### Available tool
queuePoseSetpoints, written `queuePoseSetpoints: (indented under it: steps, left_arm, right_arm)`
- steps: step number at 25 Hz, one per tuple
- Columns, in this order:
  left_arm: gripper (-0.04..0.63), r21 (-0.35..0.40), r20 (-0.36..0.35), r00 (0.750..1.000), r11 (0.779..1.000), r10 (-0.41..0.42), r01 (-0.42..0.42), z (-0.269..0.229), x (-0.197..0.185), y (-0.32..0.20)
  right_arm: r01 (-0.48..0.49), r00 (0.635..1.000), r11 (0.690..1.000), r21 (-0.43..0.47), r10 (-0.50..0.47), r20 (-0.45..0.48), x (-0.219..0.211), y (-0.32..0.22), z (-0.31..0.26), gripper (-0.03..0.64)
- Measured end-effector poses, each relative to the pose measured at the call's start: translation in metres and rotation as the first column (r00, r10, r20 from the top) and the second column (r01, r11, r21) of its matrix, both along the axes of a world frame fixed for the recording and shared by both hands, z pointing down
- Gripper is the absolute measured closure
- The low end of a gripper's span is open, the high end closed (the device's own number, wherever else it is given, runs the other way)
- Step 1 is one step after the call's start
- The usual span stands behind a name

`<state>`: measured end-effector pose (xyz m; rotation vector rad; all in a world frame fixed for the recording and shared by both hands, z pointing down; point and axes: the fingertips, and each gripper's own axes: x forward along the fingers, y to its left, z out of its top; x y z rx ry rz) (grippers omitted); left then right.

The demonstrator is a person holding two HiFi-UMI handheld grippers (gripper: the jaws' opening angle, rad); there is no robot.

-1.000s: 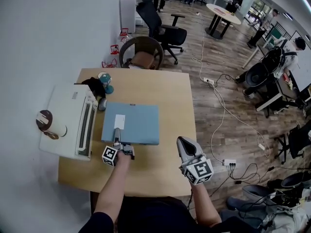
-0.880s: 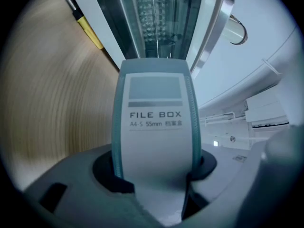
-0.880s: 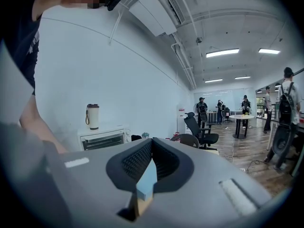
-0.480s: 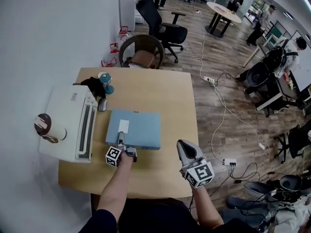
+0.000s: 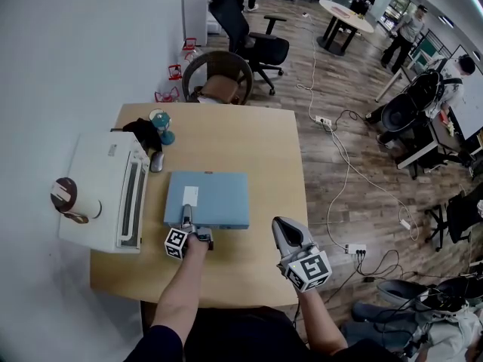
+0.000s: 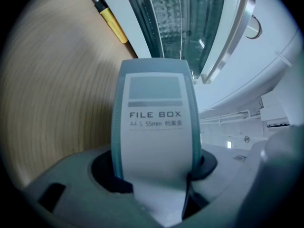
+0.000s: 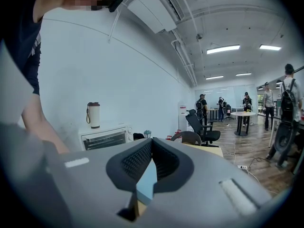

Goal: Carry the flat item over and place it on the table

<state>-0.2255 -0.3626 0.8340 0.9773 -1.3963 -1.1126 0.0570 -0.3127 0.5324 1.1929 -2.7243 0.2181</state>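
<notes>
Nearest the person, the right gripper (image 5: 279, 225) hangs over the near right part of the wooden table (image 5: 260, 138). Its jaws are brought together on nothing and its nose is toward 11 o'clock. At its 9 o'clock, the left gripper (image 5: 187, 219) is clamped on the near left corner of the blue file box (image 5: 215, 198). In the left gripper view a narrow face with a white label printed FILE BOX fills the space between the pads. The box lies broad face up on the left-centre of the table. Its long axis runs from 9 to 3 o'clock, parallel to the table's near edge, and its long sides face 12 and 6. Whether the gripped corner is fully down cannot be told. At 9 o'clock of the box, apart from it by a strip of bare table, sits a white toaster oven (image 5: 102, 191). A white and brown tumbler (image 5: 72, 196) stands on top of it. At 11 o'clock of the box lie a computer mouse (image 5: 156, 161) and, farther on, a small teal ornament (image 5: 161, 127). Beyond the far edge stand a round-backed brown chair (image 5: 219, 74), then a black office chair (image 5: 256, 44). A plain white wall (image 5: 90, 36) bounds the 9 o'clock side. A wood-plank floor (image 5: 339, 172) spreads toward 3 o'clock, crossed by a white cable (image 5: 332, 149), with a power strip (image 5: 355, 252) near the table. Far off at 1 o'clock is a round table (image 5: 343, 17) with people about it.
</notes>
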Motion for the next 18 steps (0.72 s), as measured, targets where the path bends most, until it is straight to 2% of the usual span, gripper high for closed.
queuePoseSetpoints:
  steps: [7,11,14,16,18]
  left_arm:
    - [0.33,-0.019,-0.008,1.0,1.0,0.004,-0.004,0.004,0.0,-0.001]
    - [0.297,-0.087,-0.02,1.0,0.996,-0.001,-0.001,0.009,0.003,0.003]
    - [0.235,-0.148,-0.021,1.0,0.989,0.01,-0.012,0.013,0.007,0.007]
    - [0.125,-0.203,-0.028,1.0,0.979,0.01,-0.016,0.018,0.006,0.011]
    - [0.058,-0.269,-0.043,0.999,0.963,-0.007,-0.005,0.023,0.007,0.019]
  right_arm:
    - [-0.007,1.0,1.0,-0.002,0.007,0.012,0.0,0.002,0.002,0.62]
    - [-0.011,1.0,1.0,-0.004,0.011,0.017,0.003,0.003,0.002,0.62]
    - [-0.007,1.0,1.0,-0.01,0.007,0.026,0.003,0.004,0.002,0.62]
    - [0.002,0.999,1.0,-0.014,-0.001,0.033,0.0,0.007,0.001,0.62]
    - [0.009,0.999,1.0,-0.013,-0.009,0.033,-0.003,0.01,0.001,0.62]
